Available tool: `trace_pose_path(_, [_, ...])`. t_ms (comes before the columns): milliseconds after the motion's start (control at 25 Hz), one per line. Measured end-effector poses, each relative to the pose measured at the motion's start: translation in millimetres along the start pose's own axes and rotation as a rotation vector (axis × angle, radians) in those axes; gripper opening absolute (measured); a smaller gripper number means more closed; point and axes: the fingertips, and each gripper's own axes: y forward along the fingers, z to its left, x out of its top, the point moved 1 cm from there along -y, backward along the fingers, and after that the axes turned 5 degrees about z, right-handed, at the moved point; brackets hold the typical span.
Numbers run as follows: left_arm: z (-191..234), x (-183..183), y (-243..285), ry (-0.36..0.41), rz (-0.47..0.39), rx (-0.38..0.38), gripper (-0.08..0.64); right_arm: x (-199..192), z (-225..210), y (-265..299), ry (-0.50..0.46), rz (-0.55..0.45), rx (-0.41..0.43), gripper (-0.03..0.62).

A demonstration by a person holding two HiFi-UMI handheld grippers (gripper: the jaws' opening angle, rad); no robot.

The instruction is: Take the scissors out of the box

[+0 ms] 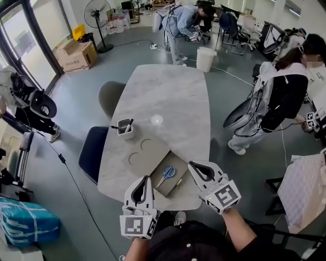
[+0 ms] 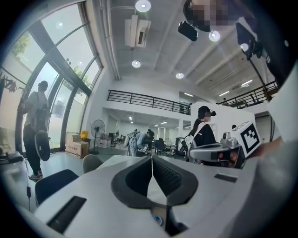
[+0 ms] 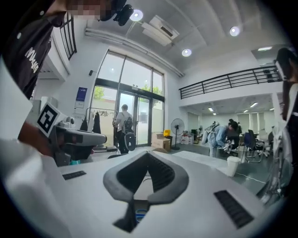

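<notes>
Head camera: high above near end of table [image 1: 168,97], looking forward and steeply down, whole tabletop in frame. Camera on left gripper [image 1: 144,179]: low at table's near edge, facing level along own jaws toward far end of room. Camera on right gripper [image 1: 191,165]: just to its right, also low, angled toward far left. Each gripper view catches other gripper at its edge. All three share table, standing fan [image 1: 98,15] and stooping person [image 1: 179,23] far off.

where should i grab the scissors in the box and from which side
Probably the blue handle end of the scissors, from above. They lie flat in the open box, handles away from you and blades toward the near edge, so only the top is open.
</notes>
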Motion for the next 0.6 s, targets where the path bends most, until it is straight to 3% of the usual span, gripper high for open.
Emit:
trace_pose_path(200, [9, -25, 9, -0.033, 0.064, 0.009, 0.017, -37, 9, 35, -0.073, 0.153, 0.159, -0.003])
trace_pose_path(600, [30, -85, 32, -0.151, 0.185, 0.014, 0.017, -155, 18, 90, -0.487, 0.524, 0.391, 0.015])
